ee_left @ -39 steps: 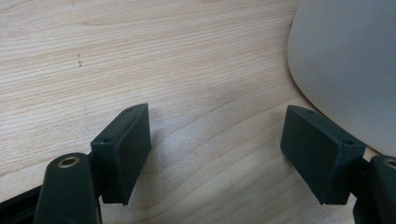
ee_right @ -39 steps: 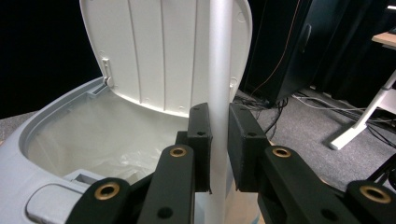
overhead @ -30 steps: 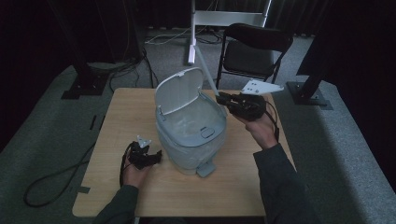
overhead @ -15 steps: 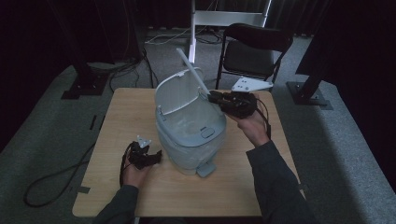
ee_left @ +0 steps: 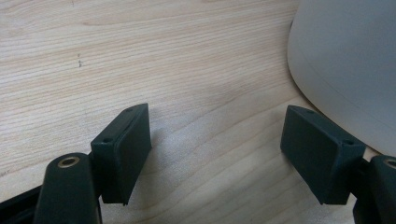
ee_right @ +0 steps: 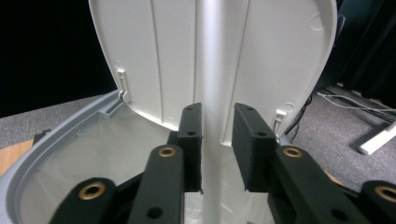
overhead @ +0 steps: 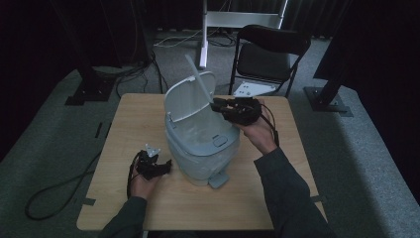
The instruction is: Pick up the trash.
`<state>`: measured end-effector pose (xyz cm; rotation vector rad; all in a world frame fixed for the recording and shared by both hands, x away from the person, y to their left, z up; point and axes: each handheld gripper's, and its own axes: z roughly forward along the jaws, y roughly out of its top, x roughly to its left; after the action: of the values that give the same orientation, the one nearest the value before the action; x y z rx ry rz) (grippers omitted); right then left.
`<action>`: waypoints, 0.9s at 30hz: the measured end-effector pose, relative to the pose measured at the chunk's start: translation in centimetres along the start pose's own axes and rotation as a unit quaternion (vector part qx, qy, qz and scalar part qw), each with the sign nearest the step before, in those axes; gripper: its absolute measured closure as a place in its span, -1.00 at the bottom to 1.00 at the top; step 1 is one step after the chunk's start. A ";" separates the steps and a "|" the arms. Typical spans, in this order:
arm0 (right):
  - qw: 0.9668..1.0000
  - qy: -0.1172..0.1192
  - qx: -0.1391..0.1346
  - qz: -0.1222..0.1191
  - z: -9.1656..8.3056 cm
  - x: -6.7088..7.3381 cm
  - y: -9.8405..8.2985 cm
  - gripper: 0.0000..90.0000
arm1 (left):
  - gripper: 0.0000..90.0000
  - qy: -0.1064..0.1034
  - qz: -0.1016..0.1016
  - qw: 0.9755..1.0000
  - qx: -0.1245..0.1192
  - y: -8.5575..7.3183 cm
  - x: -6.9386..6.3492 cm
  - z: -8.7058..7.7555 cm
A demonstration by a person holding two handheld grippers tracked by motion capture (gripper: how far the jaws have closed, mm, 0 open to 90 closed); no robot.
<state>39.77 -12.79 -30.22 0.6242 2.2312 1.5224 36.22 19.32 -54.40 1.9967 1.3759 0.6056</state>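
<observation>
A pale grey pedal bin [overhead: 198, 158] stands in the middle of the wooden table [overhead: 138, 114], its lid [overhead: 190, 99] raised upright. A thin pale bar [overhead: 198, 79] slants up in front of the lid. My right gripper [overhead: 215, 105] reaches over the bin's rim [ee_right: 60, 140] to that bar [ee_right: 215, 70], which stands between its jaws; the jaws have just been opening and the pads [ee_right: 254, 140] sit close beside the bar. The inside of the lid [ee_right: 154, 56] rises behind them. My left gripper [overhead: 167, 166] rests open on the table to the left of the bin [ee_left: 345, 60], with nothing between its jaws [ee_left: 215, 154].
The bin's pedal [overhead: 218, 181] sticks out towards the table's near edge. Behind the table stand a black folding chair [overhead: 272, 49] and a white stand [overhead: 205, 29]. Cables [overhead: 54, 191] lie on the grey floor at the left.
The right gripper has moved left towards the lid. The lid has tipped further upright, and the pale bar has swung up to slant above it. The left gripper has stayed put.
</observation>
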 end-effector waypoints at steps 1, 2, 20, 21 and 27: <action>1.000 -0.001 0.001 -0.001 0.0 0.0 0.0 0.61 | -0.46 0.000 0.000 1.000 0.000 0.0 0.0 0.0; 1.000 -0.001 0.000 -0.001 0.0 0.0 -0.1 0.61 | -0.46 0.000 0.001 1.000 0.000 0.0 0.0 0.0; 1.000 -0.014 -0.003 0.007 -1.2 -0.7 -0.9 0.64 | -0.46 0.000 0.001 1.000 0.001 0.0 0.0 0.0; 1.000 -0.014 -0.003 0.007 -1.3 -0.8 -1.0 0.64 | -0.46 0.000 0.001 1.000 0.001 0.0 0.0 0.0; 1.000 -0.016 -0.001 0.012 -1.4 -1.0 -1.4 0.64 | -0.46 0.000 0.001 1.000 0.001 0.0 0.0 0.0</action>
<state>39.67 -14.87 -31.05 0.6715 2.2065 1.5142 36.24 19.31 -54.39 1.9991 1.3750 0.6061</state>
